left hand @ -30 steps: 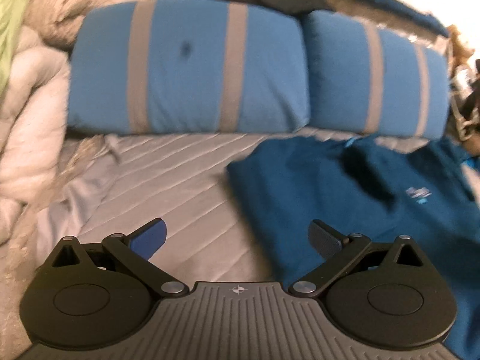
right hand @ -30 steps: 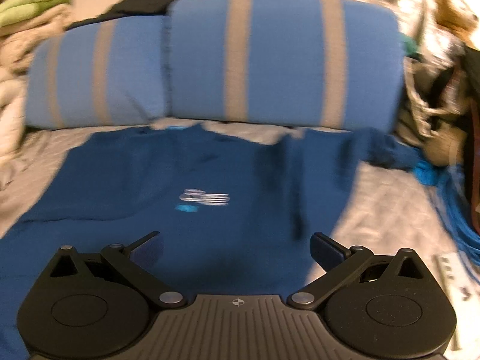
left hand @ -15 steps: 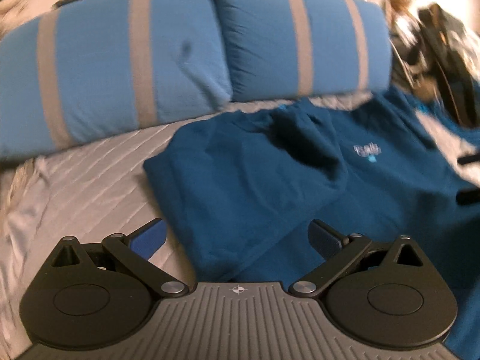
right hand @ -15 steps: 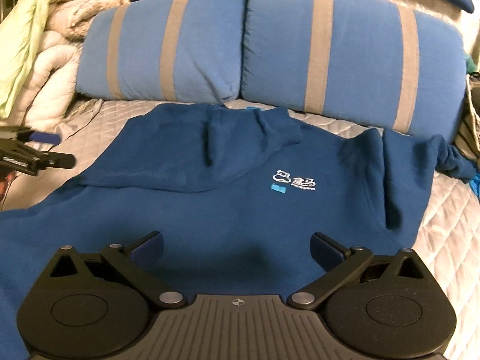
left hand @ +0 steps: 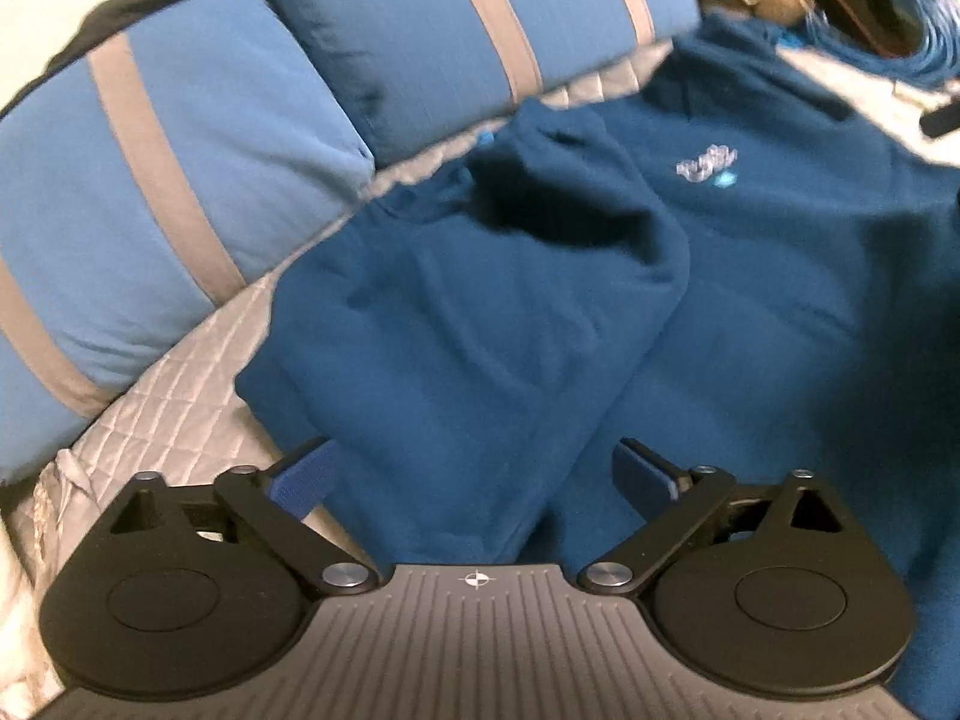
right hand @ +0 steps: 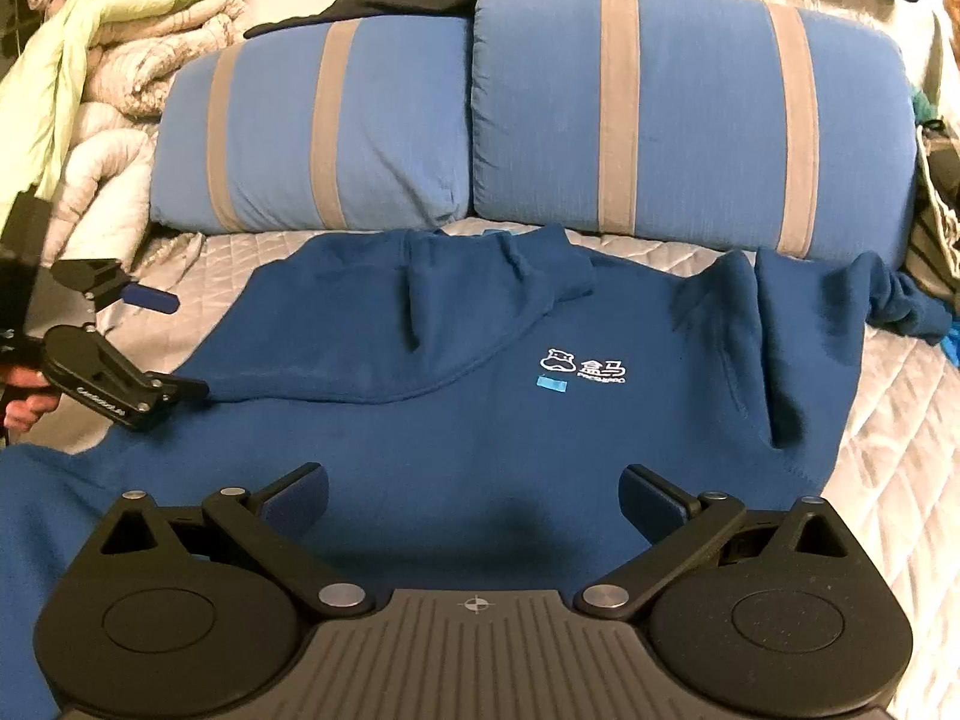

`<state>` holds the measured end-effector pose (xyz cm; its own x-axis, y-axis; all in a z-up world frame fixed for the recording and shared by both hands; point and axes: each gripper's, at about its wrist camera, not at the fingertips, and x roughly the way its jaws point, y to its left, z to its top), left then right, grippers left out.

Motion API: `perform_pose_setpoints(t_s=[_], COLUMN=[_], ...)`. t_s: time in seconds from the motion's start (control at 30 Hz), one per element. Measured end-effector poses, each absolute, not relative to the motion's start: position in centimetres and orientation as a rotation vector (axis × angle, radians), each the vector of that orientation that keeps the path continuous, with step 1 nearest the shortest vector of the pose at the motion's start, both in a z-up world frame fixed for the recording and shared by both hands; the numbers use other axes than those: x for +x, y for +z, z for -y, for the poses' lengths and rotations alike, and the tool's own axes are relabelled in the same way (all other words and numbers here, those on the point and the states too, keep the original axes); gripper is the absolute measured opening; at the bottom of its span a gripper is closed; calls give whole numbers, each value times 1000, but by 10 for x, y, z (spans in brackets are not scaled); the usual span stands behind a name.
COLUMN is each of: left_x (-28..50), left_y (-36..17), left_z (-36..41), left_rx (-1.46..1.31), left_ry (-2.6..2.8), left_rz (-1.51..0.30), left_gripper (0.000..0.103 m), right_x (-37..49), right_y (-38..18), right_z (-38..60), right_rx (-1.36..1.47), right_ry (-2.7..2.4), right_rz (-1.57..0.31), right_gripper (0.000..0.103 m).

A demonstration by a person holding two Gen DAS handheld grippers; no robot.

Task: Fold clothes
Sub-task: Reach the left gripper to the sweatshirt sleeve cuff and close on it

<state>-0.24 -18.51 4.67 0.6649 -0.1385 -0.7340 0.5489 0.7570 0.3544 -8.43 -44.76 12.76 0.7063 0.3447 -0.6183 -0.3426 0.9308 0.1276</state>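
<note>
Right wrist: both grippers' jaws gape wide, empty, above hoodie [right hand: 480, 432].

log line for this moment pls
stage: pre-grasp | left tongs: open, at hoodie left edge | right tongs: open, over hoodie | hoodie: spread on bed

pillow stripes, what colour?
Grey-beige vertical stripes on the blue pillows, two on each; the right wrist view shows them best.

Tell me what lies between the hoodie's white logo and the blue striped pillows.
In the right wrist view, only the blue hoodie's own fabric and bunched hood lie between the logo and the pillows, then a narrow strip of grey quilted bedcover.
</note>
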Motion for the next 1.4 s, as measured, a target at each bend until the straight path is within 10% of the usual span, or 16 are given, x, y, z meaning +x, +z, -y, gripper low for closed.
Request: perform_pose_setpoints(t_s=[0.13,0.33,0.5,1.1,1.23,1.4], left_x=[1,-2,-11,-11,-16,-22], left_y=[30,21,35,40,46,88], left_z=[196,198,198,152,147,160], left_rx=[694,753,728,673,713,597], left_ry=[-389,-365,-284,-43,-37,-143], left_rz=[-753,-780,-748,-737,-710,-605], left_gripper=[87,25,13,15,55,67], right_x=[-82,-84,-83,-85,-87,-87], right_y=[127,124,121,123,125,126], right_z=[443,434,426,422,429,431], right_rx=[-23,-70,-120,-135,-105,-86], right_ry=[373,364,389,370,375,392], right_rz=[-695,-689,-714,-728,-697,-687], right_gripper=[102,102,102,103,103,103])
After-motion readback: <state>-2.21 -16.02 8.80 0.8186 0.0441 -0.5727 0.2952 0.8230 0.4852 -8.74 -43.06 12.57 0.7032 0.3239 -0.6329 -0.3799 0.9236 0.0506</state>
